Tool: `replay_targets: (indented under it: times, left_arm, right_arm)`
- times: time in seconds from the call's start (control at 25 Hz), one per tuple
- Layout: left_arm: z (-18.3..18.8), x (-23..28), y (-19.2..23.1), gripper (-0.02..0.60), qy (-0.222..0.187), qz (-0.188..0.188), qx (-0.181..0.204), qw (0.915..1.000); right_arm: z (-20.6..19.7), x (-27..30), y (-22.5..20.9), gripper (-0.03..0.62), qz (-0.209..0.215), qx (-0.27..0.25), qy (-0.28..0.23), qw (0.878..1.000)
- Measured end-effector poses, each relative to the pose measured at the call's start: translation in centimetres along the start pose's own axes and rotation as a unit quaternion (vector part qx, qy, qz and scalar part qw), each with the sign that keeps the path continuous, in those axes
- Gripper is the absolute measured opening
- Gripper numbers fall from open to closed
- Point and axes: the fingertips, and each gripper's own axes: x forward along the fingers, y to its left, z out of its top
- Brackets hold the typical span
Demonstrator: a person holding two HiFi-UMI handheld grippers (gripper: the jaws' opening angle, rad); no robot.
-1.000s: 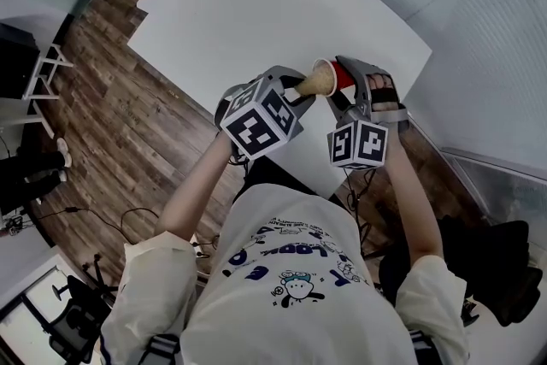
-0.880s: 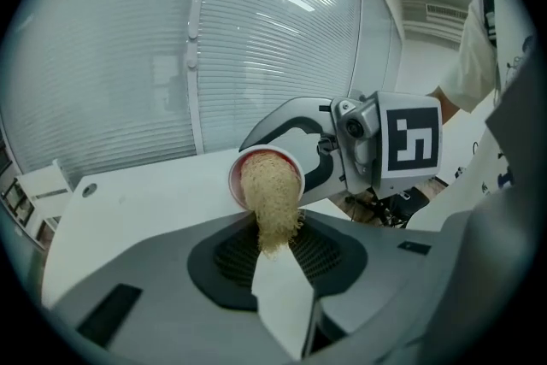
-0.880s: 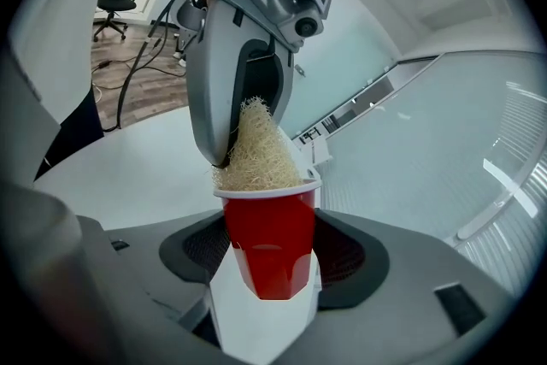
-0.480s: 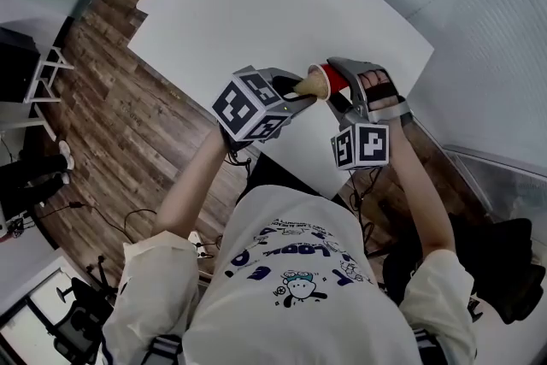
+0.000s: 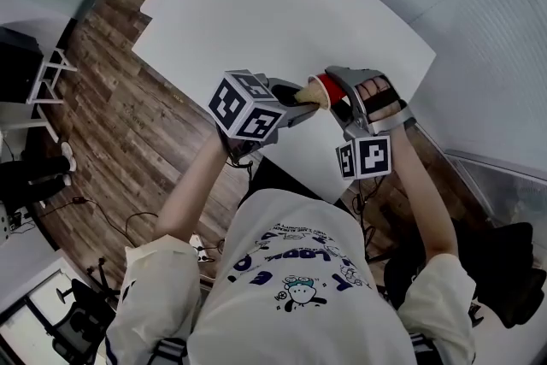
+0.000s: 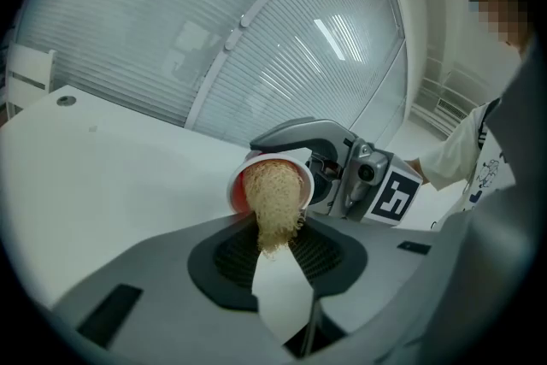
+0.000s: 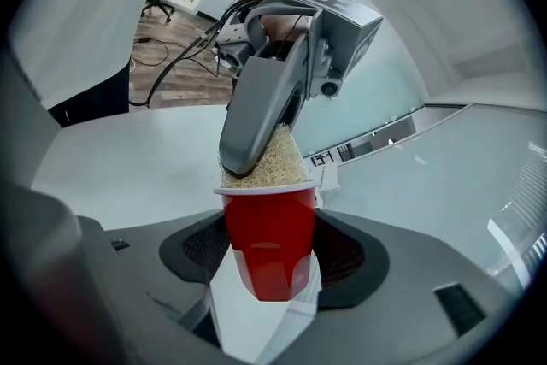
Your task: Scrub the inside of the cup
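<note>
Pinching the fibrous scrubber (image 6: pixel 273 201), the left gripper (image 6: pixel 275 256) should twist deep inside the red cup (image 7: pixel 269 239); the right gripper (image 7: pixel 272 269) clamps that cup firmly.

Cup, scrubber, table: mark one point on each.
cup (image 7: pixel 269 239), right gripper view, red side wall
scrubber (image 6: pixel 273 197), left gripper view, fibrous body at the cup's mouth
table (image 5: pixel 282 13), head view, bare white top

A white-rimmed red cup (image 5: pixel 333 86) is held tipped sideways, its mouth turned toward 9 o'clock and plugged by a tan fibrous scrubber (image 5: pixel 311 93).
</note>
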Motion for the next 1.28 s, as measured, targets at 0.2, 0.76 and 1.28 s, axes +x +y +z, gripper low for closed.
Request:
replay_targets:
  times: [0.2,0.76,1.28]
  left_arm:
    - [-0.4,0.6,0.1,0.121,0.007,0.005,0.000,1.0000]
    - [-0.5,0.3,0.8,0.118,0.055,0.077,0.123,0.9879]
    - [-1.7,0.5,0.6,0.117,0.090,0.102,0.194,0.9715]
  right_arm:
    - [0.0,0.1,0.7,0.299,0.003,-0.039,0.006,0.999]
    - [0.7,0.8,0.9,0.298,0.057,-0.010,0.001,0.998]
    - [1.2,0.9,2.2,0.298,0.120,0.044,-0.002,0.992]
